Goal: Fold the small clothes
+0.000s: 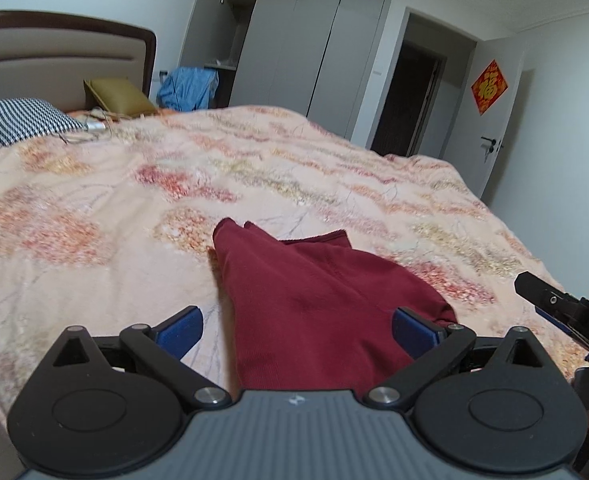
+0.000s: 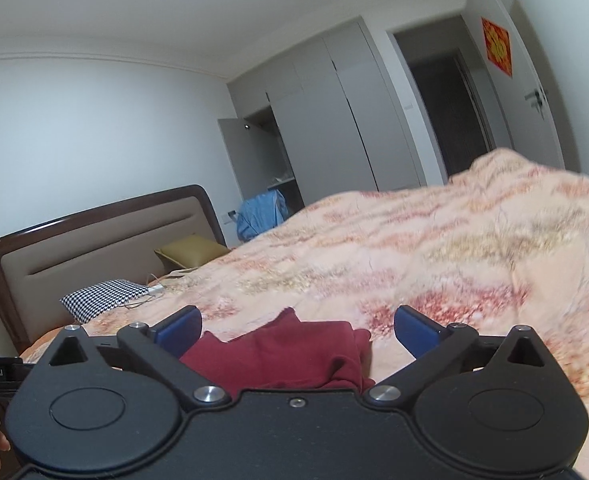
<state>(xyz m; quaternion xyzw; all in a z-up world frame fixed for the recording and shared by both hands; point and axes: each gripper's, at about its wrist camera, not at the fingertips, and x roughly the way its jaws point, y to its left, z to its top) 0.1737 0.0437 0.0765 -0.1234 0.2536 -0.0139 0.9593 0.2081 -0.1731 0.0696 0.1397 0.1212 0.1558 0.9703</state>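
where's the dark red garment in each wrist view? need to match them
Left wrist: dark red garment lower centre, on the floral blanket, running down between the open jaws.
Right wrist: dark red garment bottom centre, bunched between the open jaws.
Shared landmark: blue cloth by the open wardrobe.

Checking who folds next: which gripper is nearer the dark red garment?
Left. The left gripper has the dark red garment between its open fingers; the right gripper hovers just off its edge.

Grippers: 2 – left gripper (image 1: 297, 330), right gripper (image 2: 297, 330).
Garment (image 1: 314, 304), red: 1.
Blanket (image 1: 174, 184), floral: 1.
Pillows: 2 – checked pillow (image 1: 18, 120), olive pillow (image 1: 116, 96).
Headboard (image 1: 54, 52): 1.
Blue cloth (image 1: 188, 88): 1.
Wardrobe (image 1: 302, 40): 1.
Door (image 1: 490, 112): 1.
Red decoration (image 1: 489, 87): 1.
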